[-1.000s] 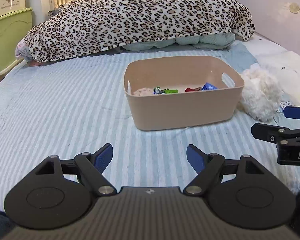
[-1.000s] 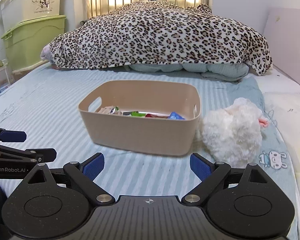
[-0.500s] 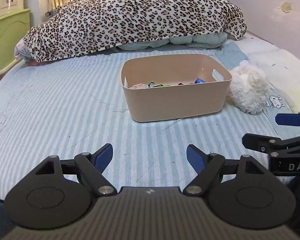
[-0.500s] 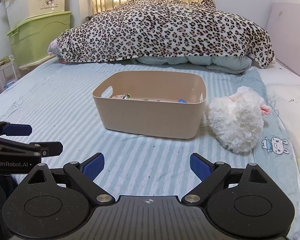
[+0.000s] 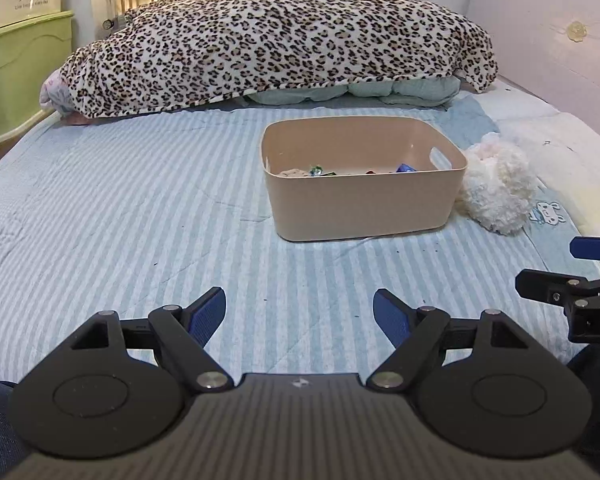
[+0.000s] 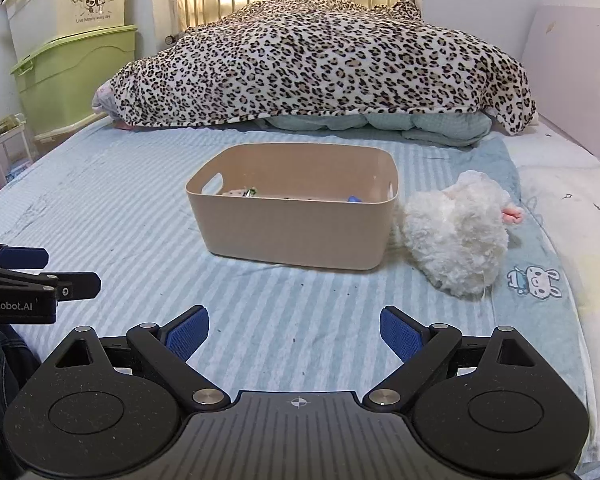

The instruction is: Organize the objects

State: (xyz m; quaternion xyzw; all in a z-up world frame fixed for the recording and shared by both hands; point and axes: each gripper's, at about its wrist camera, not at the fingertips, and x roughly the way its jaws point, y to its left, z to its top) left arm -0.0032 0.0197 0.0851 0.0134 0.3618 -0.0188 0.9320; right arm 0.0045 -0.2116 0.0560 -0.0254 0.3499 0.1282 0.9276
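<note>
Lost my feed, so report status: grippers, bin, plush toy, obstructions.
Left gripper open, empty. Right gripper open, empty. Beige bin holds small items; white plush toy outside, against its right end. Striped bedsheet between, nothing blocking.

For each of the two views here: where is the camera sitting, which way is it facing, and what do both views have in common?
Left wrist: sits on the left hand-held gripper, facing up the striped bed toward the beige plastic bin; its open fingers show, the other gripper at right.
Right wrist: sits on the right hand-held gripper, same heading; its open fingers show, the other gripper at left.
Shared: the bin, the white fluffy plush toy, the leopard-print blanket.
</note>
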